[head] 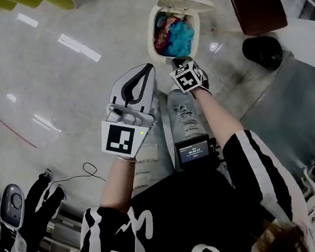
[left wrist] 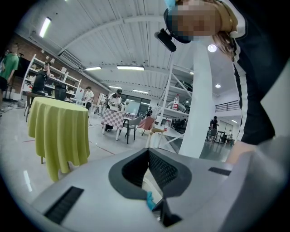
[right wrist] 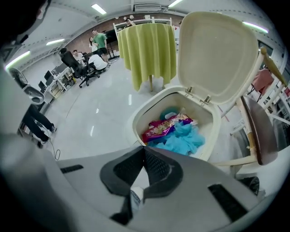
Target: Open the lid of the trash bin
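Cream plastic trash bin [head: 158, 47] stands on the glossy floor just ahead of the person's knees, near a brown chair [head: 256, 2]. Its lid [right wrist: 217, 50] is already raised and stands upright on two small hinges [right wrist: 197, 94] at the rear rim, so judged from the present position the task is complete. The opening is fully exposed and shows fluffy blue material [right wrist: 186, 138] and a pink wrapper [right wrist: 159, 129] inside. The shell looks like thin moulded plastic, so I judge it light, stiff and smooth enough to be slippery between hard jaws. An empty-weight bin of this kind is likely to slide or rock on the polished floor if pushed rearward. The sound place to take hold of the lid is its free front edge, opposite the hinges, where the lift needs least force. Whether that edge carries a latch or finger recess cannot be made out from these views. The right gripper [head: 183, 67] is held just short of the bin's front rim and points toward the opening. Its jaws are closed tip to tip with nothing between them. The left gripper [head: 148, 69] is beside it on the person's left, clear of the bin. Its jaws are likewise drawn together at the tips and grip nothing. Neither tool is touching the bin or the lid.
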Demonstrator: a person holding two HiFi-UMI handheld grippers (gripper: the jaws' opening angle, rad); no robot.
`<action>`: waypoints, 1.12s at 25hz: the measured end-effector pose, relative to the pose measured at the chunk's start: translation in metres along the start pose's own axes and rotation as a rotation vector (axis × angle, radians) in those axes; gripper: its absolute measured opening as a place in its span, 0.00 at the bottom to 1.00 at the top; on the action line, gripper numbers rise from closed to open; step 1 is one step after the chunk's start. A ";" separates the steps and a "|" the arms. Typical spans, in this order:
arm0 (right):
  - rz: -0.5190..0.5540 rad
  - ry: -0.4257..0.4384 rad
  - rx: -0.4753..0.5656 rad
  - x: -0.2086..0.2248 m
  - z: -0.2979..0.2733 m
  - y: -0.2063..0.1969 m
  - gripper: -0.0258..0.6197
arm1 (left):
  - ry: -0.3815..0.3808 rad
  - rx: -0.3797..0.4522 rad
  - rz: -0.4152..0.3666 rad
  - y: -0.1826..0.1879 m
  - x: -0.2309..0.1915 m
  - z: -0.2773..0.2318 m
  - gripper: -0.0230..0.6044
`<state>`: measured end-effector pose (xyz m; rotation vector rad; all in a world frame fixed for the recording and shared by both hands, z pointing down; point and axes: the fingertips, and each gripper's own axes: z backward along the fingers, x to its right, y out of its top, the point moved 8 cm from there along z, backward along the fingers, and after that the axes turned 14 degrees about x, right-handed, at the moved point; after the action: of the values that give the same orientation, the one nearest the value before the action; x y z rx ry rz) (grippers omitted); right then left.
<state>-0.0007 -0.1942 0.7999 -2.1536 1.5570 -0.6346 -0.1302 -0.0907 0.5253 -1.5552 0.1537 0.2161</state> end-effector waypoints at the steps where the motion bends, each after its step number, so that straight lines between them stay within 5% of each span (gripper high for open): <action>1: 0.001 -0.003 0.013 0.000 0.002 0.003 0.05 | -0.003 0.001 -0.001 0.001 0.000 -0.001 0.05; 28: -0.039 -0.010 0.268 0.000 0.071 0.074 0.05 | -0.042 0.029 0.003 0.035 0.011 -0.012 0.05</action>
<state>-0.0172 -0.2115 0.7002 -1.9867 1.3429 -0.7951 -0.1270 -0.1026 0.4890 -1.5207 0.1249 0.2477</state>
